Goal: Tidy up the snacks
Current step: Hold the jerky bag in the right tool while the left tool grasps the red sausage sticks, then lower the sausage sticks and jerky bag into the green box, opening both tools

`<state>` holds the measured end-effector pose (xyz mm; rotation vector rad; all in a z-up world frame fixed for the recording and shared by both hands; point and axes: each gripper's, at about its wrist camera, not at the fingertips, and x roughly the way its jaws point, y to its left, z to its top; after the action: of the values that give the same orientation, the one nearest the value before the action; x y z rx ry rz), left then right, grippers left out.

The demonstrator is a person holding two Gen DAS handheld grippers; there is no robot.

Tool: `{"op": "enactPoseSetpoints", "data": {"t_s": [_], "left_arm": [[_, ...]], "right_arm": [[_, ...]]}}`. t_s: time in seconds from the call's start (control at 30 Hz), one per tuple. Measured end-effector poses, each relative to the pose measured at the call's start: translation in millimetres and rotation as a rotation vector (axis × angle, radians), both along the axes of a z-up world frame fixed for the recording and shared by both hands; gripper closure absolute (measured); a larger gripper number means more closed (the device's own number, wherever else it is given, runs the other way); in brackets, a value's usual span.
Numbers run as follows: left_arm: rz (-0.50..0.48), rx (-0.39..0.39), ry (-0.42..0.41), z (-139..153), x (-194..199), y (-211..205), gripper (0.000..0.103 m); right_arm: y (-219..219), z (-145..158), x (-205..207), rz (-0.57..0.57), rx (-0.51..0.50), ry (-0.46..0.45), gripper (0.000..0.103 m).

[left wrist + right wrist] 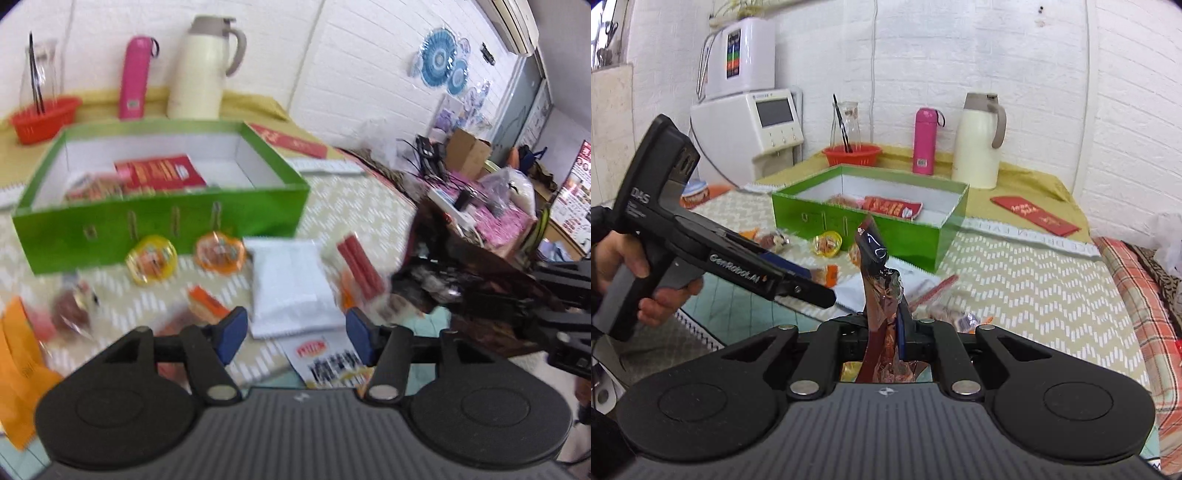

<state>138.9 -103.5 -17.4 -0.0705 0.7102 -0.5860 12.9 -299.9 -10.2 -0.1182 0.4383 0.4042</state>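
Observation:
A green box [159,229] [886,229] stands open on the patterned cloth, with a red packet [159,171] and other snacks inside. In front of it lie a yellow jelly cup [151,258], an orange jelly cup [219,253], a white packet [291,284] and a pack of red sticks [360,264]. My left gripper [295,334] hovers open above the near end of the white packet, touching nothing. My right gripper [890,325] is shut on a dark red crinkled snack wrapper [875,266], which stands up between the pads. A hand holds the left gripper [812,291] at the left.
At the back stand a pink bottle [925,142], a cream jug [979,140] and a red basket [851,155] holding a glass carafe. A red envelope [1038,216] lies right of the box. An orange packet [18,369] is near left. Clutter fills the table's right side [480,214].

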Motion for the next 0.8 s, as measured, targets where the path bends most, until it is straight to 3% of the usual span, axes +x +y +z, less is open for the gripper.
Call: {"op": "enactPoseSetpoints", "data": {"t_s": [0.13,0.33,0.43,0.5,0.6,0.63,0.7,0.73,0.8], "left_arm": [[-0.020,-0.020,0.017,8,18,-12,0.045],[-0.129,-0.056,-0.008,17,19,-52,0.045],[-0.172,-0.014,0.018,6,29,-78,0.045],[-0.147,0.010,0.036,-4,41,-89,0.045],[-0.111,-0.067,0.121,-21,62,-85,0.044],[-0.103,-0.105,0.161,-25,68,-82,0.045],[-0.110,-0.179,0.219,-28,74,-75,0.060],[-0.122,-0.193,0.232,-27,74,-75,0.067],[-0.132,-0.176,0.215,-22,71,-76,0.071]], "right_arm": [[-8,14,-4,-0.032,-0.009,-0.065,0.086],[-28,19,-5,-0.119,-0.032,-0.093,0.086],[-42,15,-5,-0.160,-0.013,-0.078,0.086],[-47,12,-5,-0.174,-0.008,-0.071,0.086],[-49,9,-7,-0.169,-0.008,-0.059,0.086],[-49,7,-7,-0.165,-0.010,-0.056,0.086],[-47,6,-5,-0.156,-0.010,-0.049,0.086],[-46,5,-4,-0.154,-0.010,-0.046,0.086],[-45,3,-1,-0.151,-0.006,-0.043,0.086]]}}
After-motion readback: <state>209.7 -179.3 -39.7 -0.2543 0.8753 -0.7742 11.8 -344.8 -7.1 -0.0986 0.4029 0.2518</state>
